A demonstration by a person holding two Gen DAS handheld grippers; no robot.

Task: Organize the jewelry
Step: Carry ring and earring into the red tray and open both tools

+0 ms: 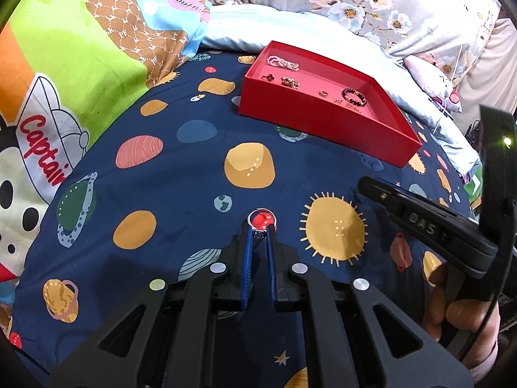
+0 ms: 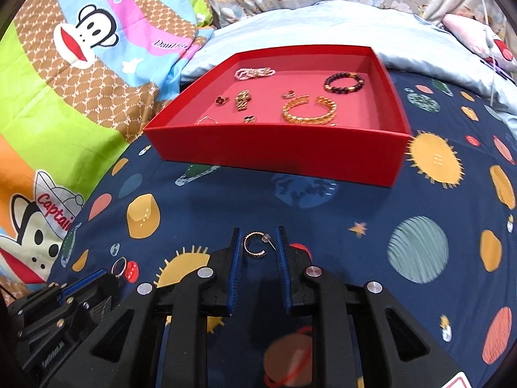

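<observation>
Our left claw point(image 1: 261, 229) pinches silver ring point(image 1: 261, 219), ready for red box point(image 1: 323, 123) at one o'clock. Our right claw point(image 2: 260, 242) hugs gold hoop earring point(image 2: 253, 247); real squeeze, we cannot tell. Box holds gold bangle point(image 2: 309, 110).

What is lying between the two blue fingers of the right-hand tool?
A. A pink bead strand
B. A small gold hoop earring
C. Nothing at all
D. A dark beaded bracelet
B: in the right wrist view a small gold hoop earring sits between the fingers of the right gripper; the dark beaded bracelet and pink bead strand lie in the red box.
</observation>
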